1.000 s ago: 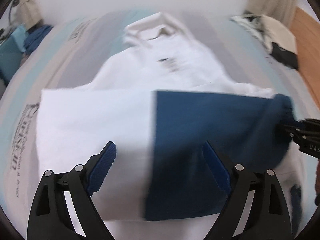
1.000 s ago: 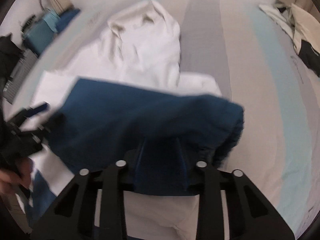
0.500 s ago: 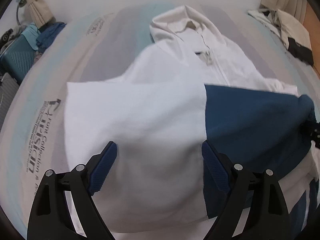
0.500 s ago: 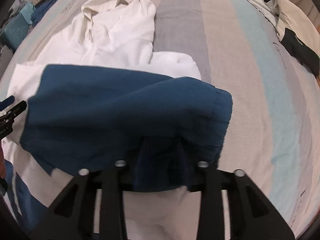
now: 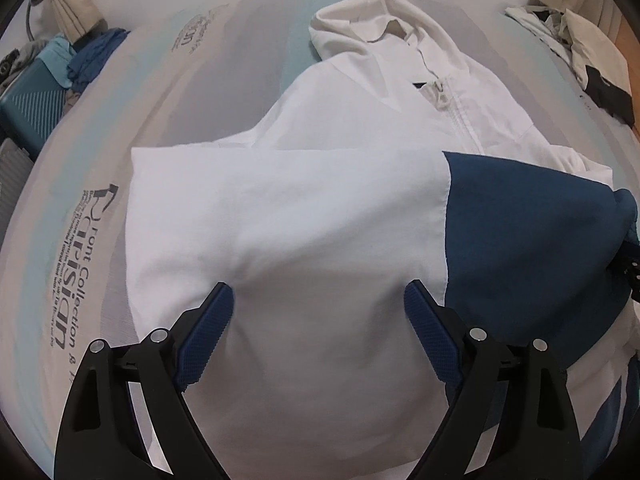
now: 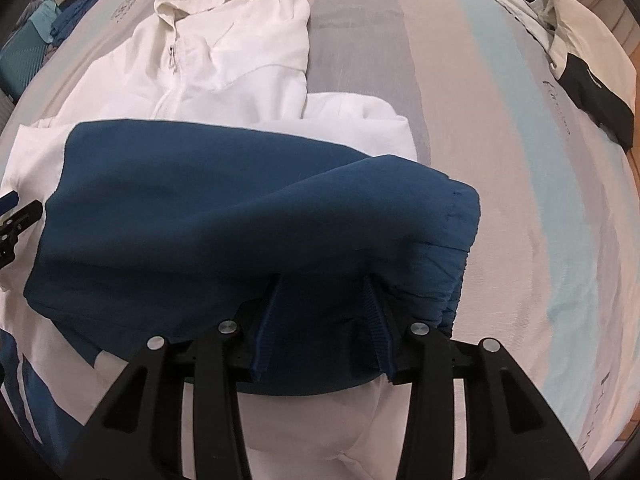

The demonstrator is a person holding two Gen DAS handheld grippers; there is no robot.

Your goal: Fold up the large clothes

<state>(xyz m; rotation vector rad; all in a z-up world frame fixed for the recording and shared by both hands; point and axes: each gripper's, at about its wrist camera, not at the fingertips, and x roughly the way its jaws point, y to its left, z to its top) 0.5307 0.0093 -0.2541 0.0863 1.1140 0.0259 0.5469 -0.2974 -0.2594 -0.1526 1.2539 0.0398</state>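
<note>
I'm looking at a white hooded jacket [image 5: 400, 92] spread on the striped bedsheet [image 6: 500, 160], hood toward the far edge, zip running down the chest. Its sleeve [image 5: 304, 232] lies folded across the body, white for most of its length, then navy toward the elastic cuff [image 6: 452, 264]. My left gripper [image 5: 318, 312] hangs over the white part with its blue pads [image 5: 210, 330] spread wide, nothing between them; I can't tell whether they touch the cloth. My right gripper [image 6: 320, 312] is pinched tight on the navy fabric just beside the cuff, holding that end raised off the jacket. Another pale and black garment [image 6: 580, 64] sits at the sheet's far right corner.
</note>
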